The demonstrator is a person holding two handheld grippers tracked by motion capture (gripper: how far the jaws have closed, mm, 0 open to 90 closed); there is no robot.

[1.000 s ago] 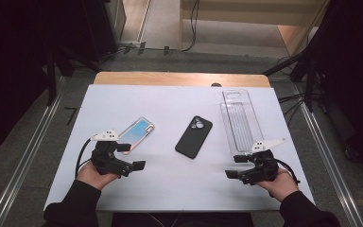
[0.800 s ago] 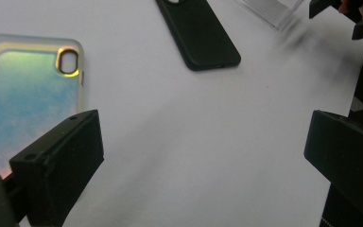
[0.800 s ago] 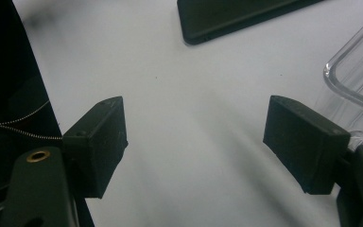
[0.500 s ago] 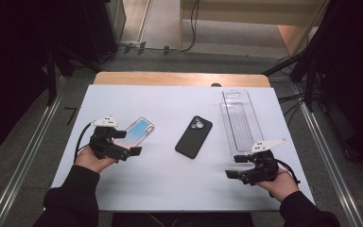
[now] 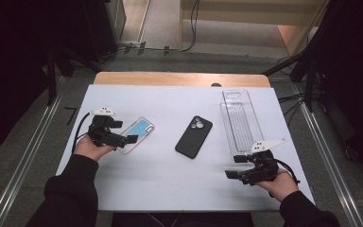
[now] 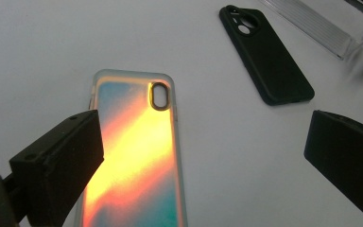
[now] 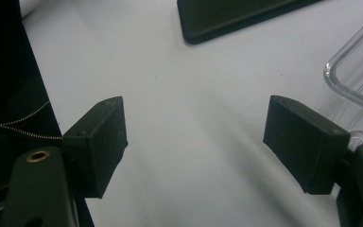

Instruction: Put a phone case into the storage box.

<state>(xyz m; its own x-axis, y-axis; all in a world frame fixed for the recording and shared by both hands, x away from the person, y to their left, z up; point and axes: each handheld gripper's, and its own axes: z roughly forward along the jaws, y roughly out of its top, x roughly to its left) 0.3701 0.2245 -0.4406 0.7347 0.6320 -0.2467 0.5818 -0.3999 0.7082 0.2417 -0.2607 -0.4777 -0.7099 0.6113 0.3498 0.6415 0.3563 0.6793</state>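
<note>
From where I stand, grey floor and a metal rail (image 5: pixel 26 156) flank the white table (image 5: pixel 170 184) on its left. The left gripper (image 5: pixel 128 140), jaws spread wide, hovers over the near end of the iridescent phone case (image 5: pixel 139 131), at about nine o'clock on the table. A black phone case (image 5: pixel 194 137) lies at centre. A clear plastic tray (image 5: pixel 240 122) sits at two o'clock. The right gripper (image 5: pixel 231 166), at four o'clock, gapes over bare table.
</note>
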